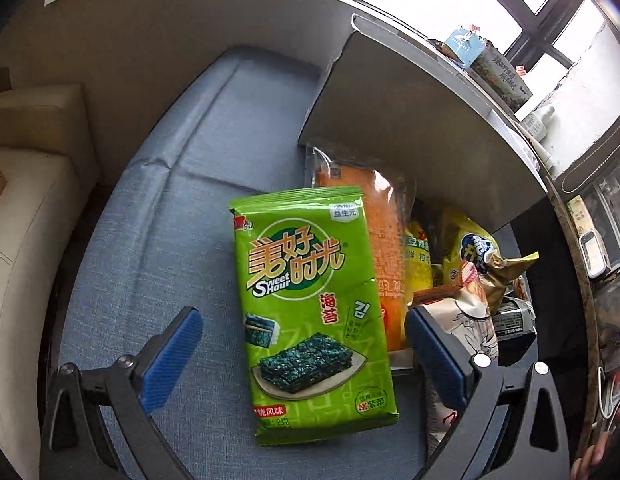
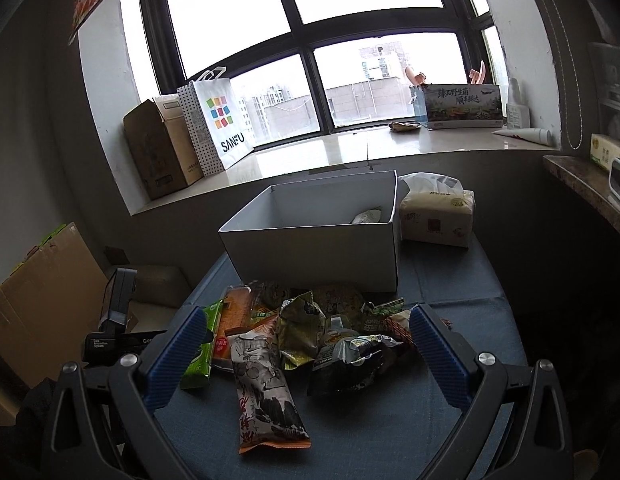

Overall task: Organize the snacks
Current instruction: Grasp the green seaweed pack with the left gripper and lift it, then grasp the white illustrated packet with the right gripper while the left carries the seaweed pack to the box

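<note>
A green seaweed snack packet lies flat on the blue cloth between the open fingers of my left gripper, which hovers over it, empty. Beside it lie an orange packet, yellow packets and a white long packet. In the right wrist view the snack pile lies before a white open box, with the white long packet nearest. My right gripper is open and empty above the pile.
The box wall stands just beyond the packets. A tissue pack sits right of the box. A windowsill behind holds a paper bag and cartons. Cardboard boxes stand at the left.
</note>
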A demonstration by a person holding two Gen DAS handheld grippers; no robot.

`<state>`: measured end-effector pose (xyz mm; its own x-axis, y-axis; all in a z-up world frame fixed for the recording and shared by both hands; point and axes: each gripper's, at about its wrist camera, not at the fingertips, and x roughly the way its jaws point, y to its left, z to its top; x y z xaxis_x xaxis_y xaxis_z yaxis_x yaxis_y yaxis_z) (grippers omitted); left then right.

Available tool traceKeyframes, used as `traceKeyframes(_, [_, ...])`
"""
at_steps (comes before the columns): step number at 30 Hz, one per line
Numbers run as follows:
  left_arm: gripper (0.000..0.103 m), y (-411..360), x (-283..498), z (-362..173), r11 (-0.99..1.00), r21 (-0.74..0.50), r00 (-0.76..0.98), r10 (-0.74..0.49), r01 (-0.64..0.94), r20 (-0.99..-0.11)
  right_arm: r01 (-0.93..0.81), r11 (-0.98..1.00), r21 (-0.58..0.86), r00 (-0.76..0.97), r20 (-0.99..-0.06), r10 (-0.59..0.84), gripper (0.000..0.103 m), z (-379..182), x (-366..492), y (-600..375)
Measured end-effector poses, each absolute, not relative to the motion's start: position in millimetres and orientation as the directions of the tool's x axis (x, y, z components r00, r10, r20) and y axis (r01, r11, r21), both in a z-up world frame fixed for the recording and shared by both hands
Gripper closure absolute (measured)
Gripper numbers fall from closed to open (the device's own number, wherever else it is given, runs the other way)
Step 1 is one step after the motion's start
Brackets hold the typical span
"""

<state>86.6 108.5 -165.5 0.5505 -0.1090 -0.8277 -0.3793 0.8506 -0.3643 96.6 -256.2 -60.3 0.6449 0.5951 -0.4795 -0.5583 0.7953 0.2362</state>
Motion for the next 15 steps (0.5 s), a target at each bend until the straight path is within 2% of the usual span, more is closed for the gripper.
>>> traceKeyframes(3, [0.001,106.3,89.1,-170.2,0.857,-0.357,0.550,-0.107,-0.371,-0.828,-0.557,0.796,0.237,0.639,-0.491,0.593,0.000,-62.7,97.7,-253.6])
traceKeyframes(4, [0.004,104.5,89.7,-169.7,0.862,-0.357,0.548,-0.114,-0.360,-0.829,-0.556,0.797,0.236,0.637,-0.495,0.591,0.000,-63.6,97.5,-252.8])
traceKeyframes(5, [0.011,103.2,89.4,-169.3,0.865,-0.353,0.546,-0.114,-0.357,-0.830,-0.557,0.797,0.234,0.637,-0.496,0.590,0.000,-64.2,97.1,-252.2])
traceKeyframes(6, [0.032,101.7,89.5,-166.3,0.870,-0.340,0.549,-0.098,-0.358,-0.830,-0.557,0.797,0.233,0.636,-0.498,0.590,0.000,-65.0,97.0,-251.7])
traceKeyframes(7, [0.034,101.8,88.3,-164.9,0.867,-0.349,0.550,-0.108,-0.356,-0.828,-0.558,0.797,0.232,0.634,-0.500,0.590,0.000,-65.6,96.9,-251.2])
traceKeyframes(10, [0.035,100.4,78.4,-152.9,0.868,-0.365,0.588,-0.108,-0.338,-0.801,-0.567,0.791,0.232,0.627,-0.502,0.596,0.000,-66.8,96.0,-250.0])
traceKeyframes(15, [0.035,81.2,50.3,-102.8,0.925,-0.267,0.696,-0.004,-0.269,-0.718,-0.595,0.774,0.217,0.594,-0.530,0.606,0.000,-75.8,95.3,-238.7])
